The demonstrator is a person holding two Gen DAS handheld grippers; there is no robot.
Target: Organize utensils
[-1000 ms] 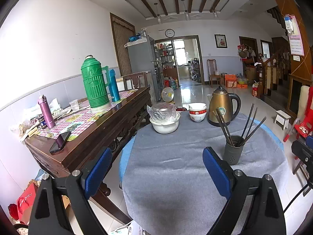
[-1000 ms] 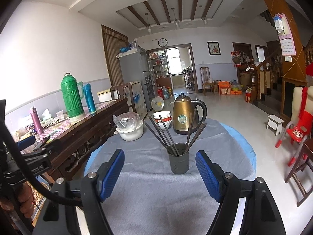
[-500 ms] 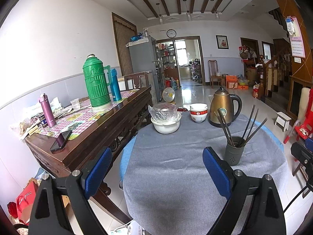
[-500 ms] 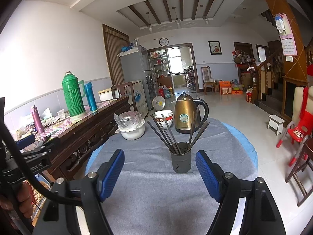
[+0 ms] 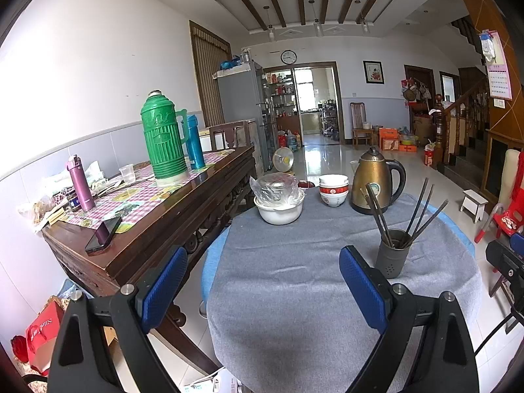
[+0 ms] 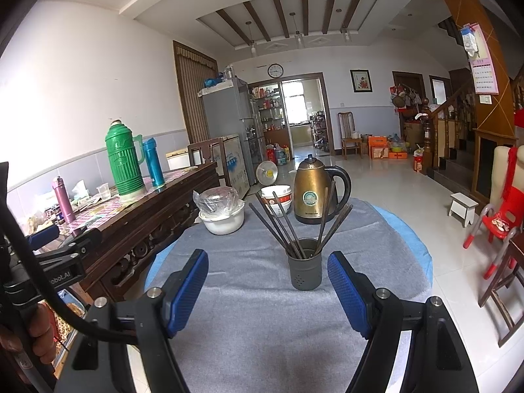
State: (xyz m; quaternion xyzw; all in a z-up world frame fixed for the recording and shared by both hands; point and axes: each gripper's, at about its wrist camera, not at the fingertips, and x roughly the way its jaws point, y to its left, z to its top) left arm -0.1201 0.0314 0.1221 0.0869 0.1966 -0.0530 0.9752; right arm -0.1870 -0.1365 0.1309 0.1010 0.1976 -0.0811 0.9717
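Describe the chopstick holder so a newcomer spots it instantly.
Find the round table under its grey cloth. In front of the gold kettle stands a small dark grey cup, alone in the open. Only it bristles with dark chopsticks fanning out of its top.

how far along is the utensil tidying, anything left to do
Looks done: the chopsticks all stand in the grey holder on the grey tablecloth; no loose utensils show. In hand: nothing, since the left gripper and right gripper are open and empty. Left: nothing visible.
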